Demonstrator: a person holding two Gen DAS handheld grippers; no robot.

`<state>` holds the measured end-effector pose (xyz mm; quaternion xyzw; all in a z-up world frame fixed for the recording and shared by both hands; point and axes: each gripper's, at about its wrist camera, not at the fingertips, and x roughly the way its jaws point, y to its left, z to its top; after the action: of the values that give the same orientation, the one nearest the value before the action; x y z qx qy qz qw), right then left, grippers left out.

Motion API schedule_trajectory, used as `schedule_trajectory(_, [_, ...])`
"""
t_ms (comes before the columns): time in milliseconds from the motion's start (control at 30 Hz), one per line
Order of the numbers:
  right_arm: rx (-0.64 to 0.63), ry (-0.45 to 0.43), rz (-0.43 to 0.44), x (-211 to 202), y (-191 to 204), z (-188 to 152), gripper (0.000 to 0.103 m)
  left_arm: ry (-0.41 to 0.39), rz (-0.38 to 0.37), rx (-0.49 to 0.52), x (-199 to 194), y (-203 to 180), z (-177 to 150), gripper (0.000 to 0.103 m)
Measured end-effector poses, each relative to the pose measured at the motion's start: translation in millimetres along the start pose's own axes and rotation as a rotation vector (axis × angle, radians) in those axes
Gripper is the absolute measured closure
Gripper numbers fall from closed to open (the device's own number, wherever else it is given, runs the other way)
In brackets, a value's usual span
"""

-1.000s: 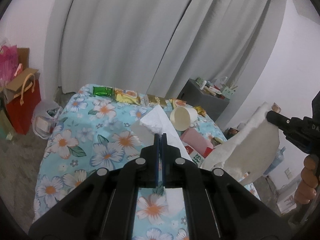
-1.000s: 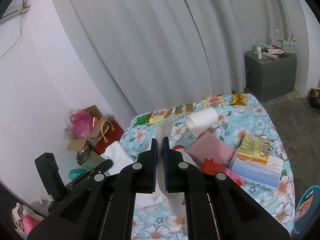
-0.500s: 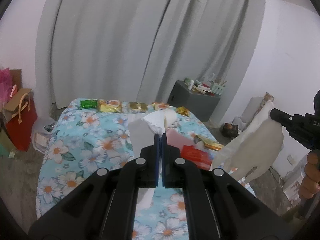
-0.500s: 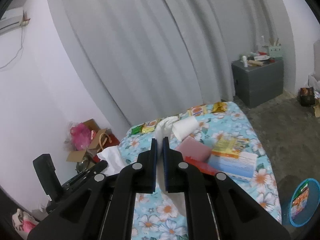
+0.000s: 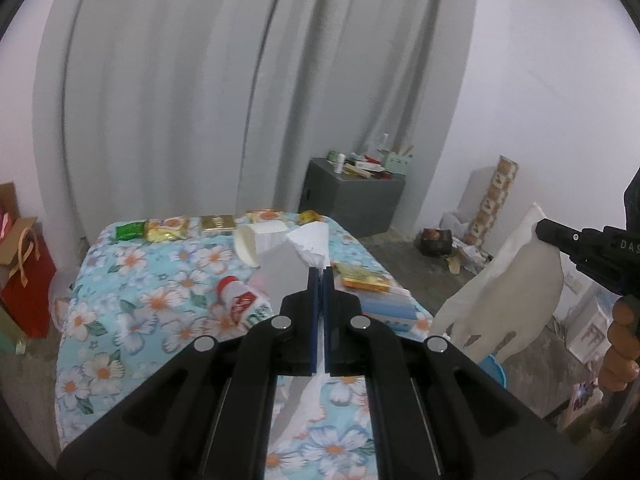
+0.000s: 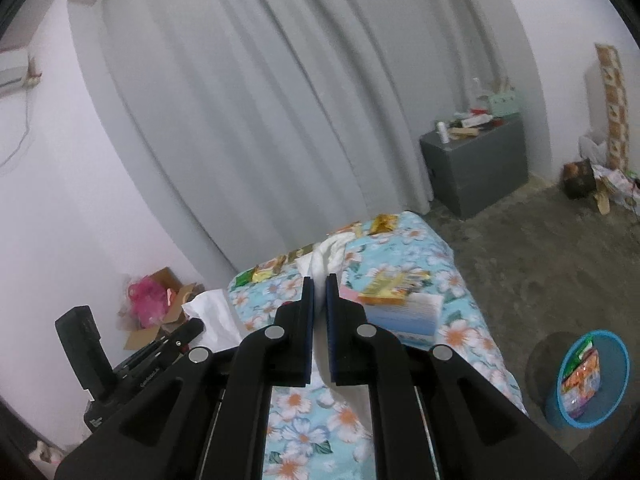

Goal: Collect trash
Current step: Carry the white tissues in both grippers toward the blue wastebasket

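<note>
My left gripper [image 5: 320, 276] is shut on a white tissue [image 5: 310, 242] whose crumpled end sticks up past the tips. My right gripper [image 6: 319, 283] is shut on another white tissue [image 6: 329, 254]. In the left wrist view the right gripper [image 5: 560, 236] is at the far right, and its tissue [image 5: 516, 292] hangs limp beside the table. A blue trash bin [image 6: 592, 376] with wrappers in it stands on the floor, low on the right. The floral-cloth table [image 5: 132, 308] carries a paper cup [image 5: 256, 240], a red-capped bottle [image 5: 240, 300] and several snack wrappers [image 5: 166, 228].
A yellow packet [image 6: 392, 284] lies on a blue and white box [image 6: 412, 316] near the table's right edge. A grey cabinet [image 6: 480, 164] stands by the curtain. A red bag [image 5: 24, 280] and boxes sit on the floor at the left. A hand [image 5: 620, 344] holds the right gripper.
Both grippers have drawn back from the table and swung right with their tissues still held. The table looks smaller, and the blue bin has come further into the right wrist view.
</note>
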<state>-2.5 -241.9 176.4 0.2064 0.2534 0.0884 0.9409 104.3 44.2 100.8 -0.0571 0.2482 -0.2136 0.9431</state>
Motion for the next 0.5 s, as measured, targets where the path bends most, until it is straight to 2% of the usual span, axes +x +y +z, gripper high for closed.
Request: schedule_trajectory(500, [0.135, -0.075, -0.092, -64.7, -77.4, -13.3, 0.097, 0.013, -0.094, 0.162, 21.3, -89.9, -5.4, 0.103])
